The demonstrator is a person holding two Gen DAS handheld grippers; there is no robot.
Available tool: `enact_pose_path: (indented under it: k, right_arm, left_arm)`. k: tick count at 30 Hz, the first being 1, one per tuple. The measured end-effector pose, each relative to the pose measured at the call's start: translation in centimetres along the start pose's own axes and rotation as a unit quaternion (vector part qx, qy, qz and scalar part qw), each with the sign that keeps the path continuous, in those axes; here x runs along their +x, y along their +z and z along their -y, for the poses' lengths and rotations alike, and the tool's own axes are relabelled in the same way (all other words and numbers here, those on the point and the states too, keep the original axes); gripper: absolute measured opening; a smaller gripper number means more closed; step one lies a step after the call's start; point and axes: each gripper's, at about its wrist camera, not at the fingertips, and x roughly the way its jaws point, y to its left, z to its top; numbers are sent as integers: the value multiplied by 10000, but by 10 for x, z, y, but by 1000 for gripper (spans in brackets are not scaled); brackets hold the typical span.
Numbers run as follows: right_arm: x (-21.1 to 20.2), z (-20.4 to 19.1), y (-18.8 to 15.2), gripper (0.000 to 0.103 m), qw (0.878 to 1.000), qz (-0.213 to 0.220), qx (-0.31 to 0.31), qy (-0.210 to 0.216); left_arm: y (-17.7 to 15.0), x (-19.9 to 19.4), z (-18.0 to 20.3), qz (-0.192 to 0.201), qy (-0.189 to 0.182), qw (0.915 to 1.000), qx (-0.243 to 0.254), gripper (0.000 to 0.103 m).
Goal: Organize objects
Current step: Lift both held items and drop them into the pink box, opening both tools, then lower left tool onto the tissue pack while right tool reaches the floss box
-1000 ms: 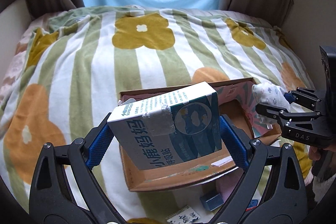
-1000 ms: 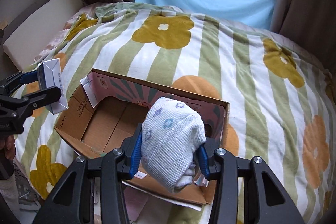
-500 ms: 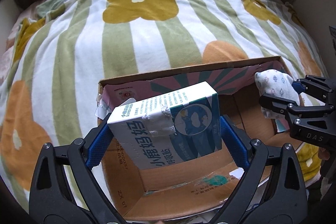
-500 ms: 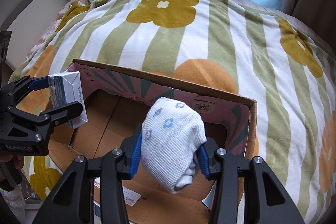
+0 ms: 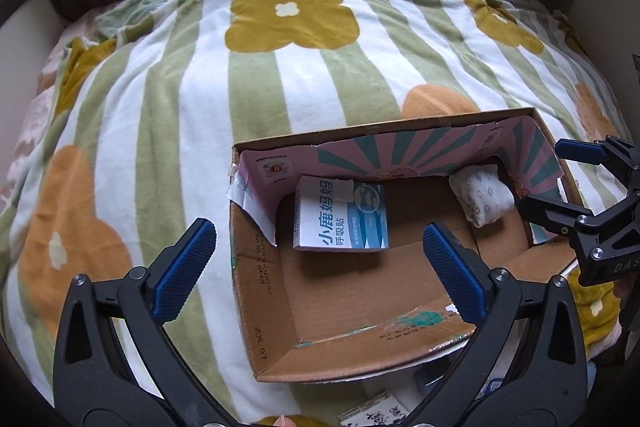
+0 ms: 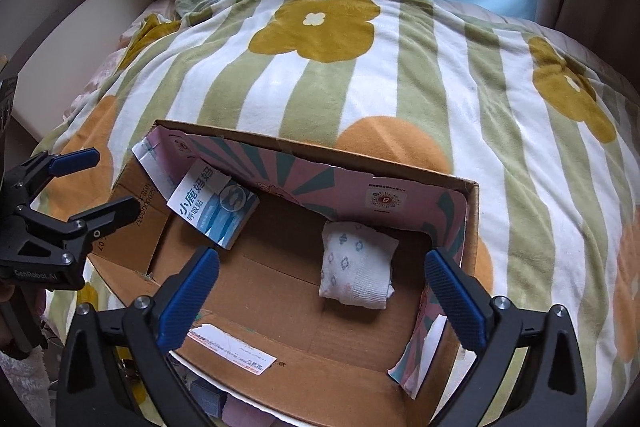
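Both grippers hang open and empty above the cardboard box [image 5: 256, 307]. The carton [image 5: 342, 215] leans against the far left wall, ahead of the left gripper [image 5: 316, 267]. The rolled sock [image 6: 356, 271] lies at the far right, between and just beyond the right gripper [image 6: 322, 295] fingers, nearer that hand.

Blue-white pkg [image 5: 341, 215] & rolled sock [image 5: 482, 199] (in cardboard box [image 5: 256, 291])

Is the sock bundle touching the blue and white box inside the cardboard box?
Apart. The right wrist view shows bare cardboard floor between the sock bundle and the blue and white box in the cardboard box.
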Motion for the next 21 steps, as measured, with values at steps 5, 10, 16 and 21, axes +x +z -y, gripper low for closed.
enact_pose_path:
  k: [5, 10, 16, 21]
  right_arm:
    - [-24, -2, -3, 103, 9999, 117, 78, 57]
    - [-56, -11, -7, 103, 9992, 391, 61, -69]
    - [-95, -24, -23, 103, 9971, 760, 0, -38]
    - [-118, -34, -49, 103, 9958, 906, -147, -28]
  left_arm:
    - [-4, -27, 1, 197, 53, 9998, 4, 103]
    - [-11, -64, 0, 482, 48, 9988, -18, 103]
    - [-30, -118, 6, 913, 10, 9957, 125, 103]
    - [-60, -158, 19, 1143, -103, 9920, 523, 103]
